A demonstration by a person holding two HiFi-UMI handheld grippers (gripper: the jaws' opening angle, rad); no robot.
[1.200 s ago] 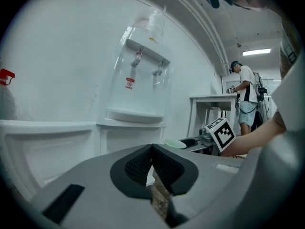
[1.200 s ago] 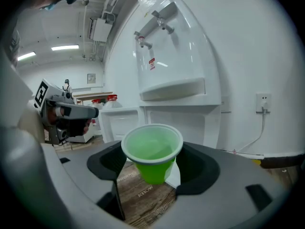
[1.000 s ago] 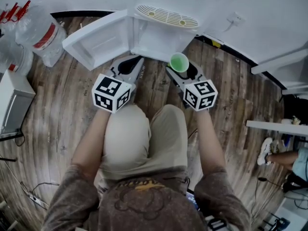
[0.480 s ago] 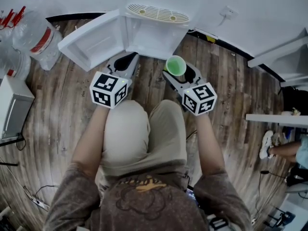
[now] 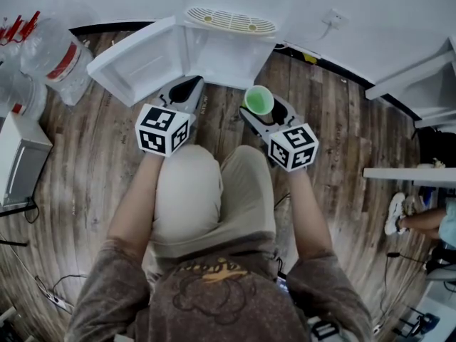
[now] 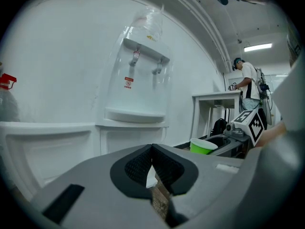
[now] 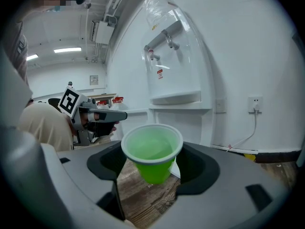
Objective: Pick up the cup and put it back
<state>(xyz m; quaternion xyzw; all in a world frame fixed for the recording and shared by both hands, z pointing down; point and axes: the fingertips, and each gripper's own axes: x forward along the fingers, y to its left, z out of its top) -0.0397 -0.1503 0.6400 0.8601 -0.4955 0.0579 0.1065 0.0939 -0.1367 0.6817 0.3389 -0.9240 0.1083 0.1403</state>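
Holding the green cup [image 7: 151, 149] aloft

The right gripper [image 5: 263, 111] is pinching the cup upright above the wooden floor [image 5: 85, 162], near the white water dispenser [image 7: 174, 66]; the left gripper [image 6: 152, 162] is hovering beside it, jaws pressed together on nothing

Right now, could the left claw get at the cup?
Probably not cleanly: nothing stands between them, but the cup sits gripped in the right claw, whose jaws flank both sides, and the left claw is shut.
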